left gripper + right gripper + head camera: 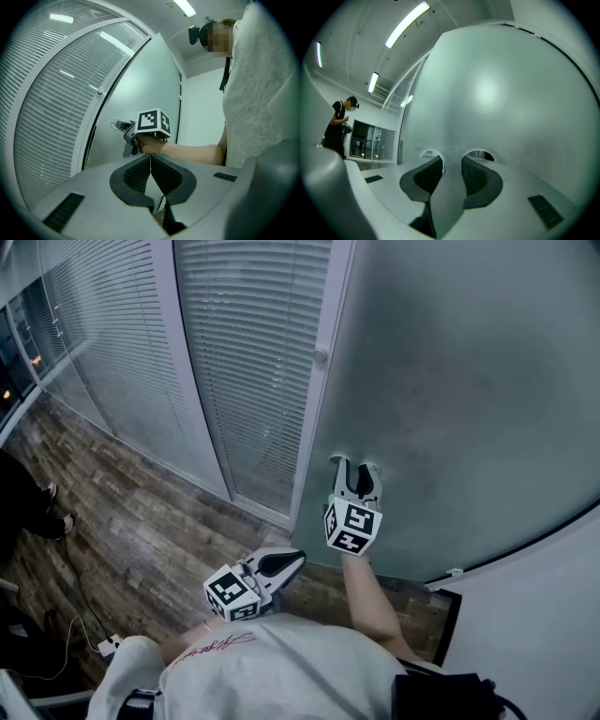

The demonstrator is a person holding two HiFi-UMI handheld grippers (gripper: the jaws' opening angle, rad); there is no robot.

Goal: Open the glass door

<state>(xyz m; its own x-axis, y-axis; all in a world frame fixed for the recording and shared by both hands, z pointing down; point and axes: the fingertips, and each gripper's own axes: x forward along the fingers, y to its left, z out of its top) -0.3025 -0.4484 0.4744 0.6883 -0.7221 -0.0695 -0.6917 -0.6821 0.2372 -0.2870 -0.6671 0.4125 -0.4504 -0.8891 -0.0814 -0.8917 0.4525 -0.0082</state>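
Door [469, 381] of frosted glass; right tongs [451, 165] clamp its flat handle [446, 201].

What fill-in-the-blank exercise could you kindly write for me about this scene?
The right gripper is closed on the frosted glass door's pale ___.
The left gripper's jaws are ___ and hold nothing.
White slatted ___ fill the glazed panels left of the door.
Missing words: handle; shut; blinds.

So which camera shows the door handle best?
The right gripper view: the handle sits close up, clamped between the jaws. The left gripper view shows the handle small, from the side; in the head view the right gripper hides it.
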